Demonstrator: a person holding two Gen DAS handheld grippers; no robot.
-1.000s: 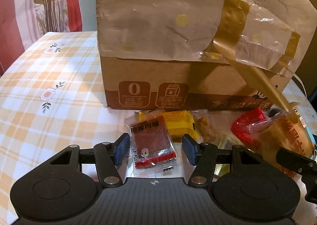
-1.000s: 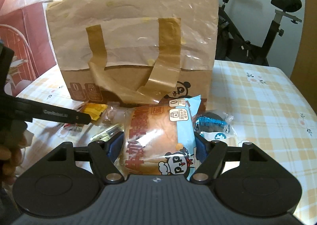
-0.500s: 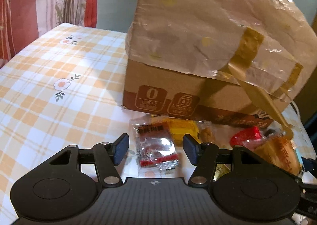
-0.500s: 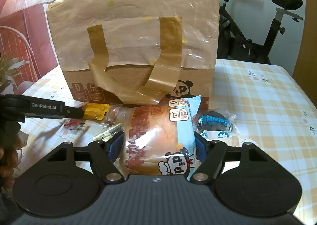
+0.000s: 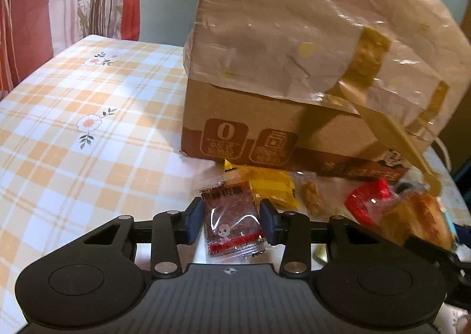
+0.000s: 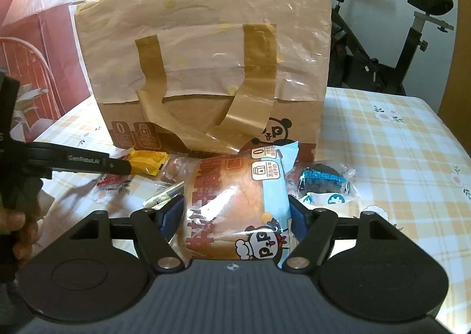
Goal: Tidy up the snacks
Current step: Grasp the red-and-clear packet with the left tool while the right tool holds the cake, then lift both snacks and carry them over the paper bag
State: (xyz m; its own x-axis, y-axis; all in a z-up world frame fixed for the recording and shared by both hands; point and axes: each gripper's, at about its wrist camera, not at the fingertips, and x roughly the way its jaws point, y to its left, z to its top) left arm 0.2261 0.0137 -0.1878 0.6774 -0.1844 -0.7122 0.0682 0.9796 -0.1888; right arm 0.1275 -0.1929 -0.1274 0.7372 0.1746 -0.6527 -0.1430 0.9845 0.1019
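A red jerky packet (image 5: 232, 220) is framed by the left gripper (image 5: 232, 220), jaws closing, pads at its edges. A bread pack (image 6: 235, 210) is pinched by the right gripper (image 6: 235, 216), both in front of the cardboard box (image 6: 206, 69) on the table (image 5: 73, 127).

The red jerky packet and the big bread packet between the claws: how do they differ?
The jerky packet is small, flat and clear with dark red meat inside; the bread packet is far larger, puffy, with blue edging and a panda print. The left gripper is closing on the jerky packet, while the right gripper already squeezes the bread packet. Both are sealed snacks near the cardboard box.
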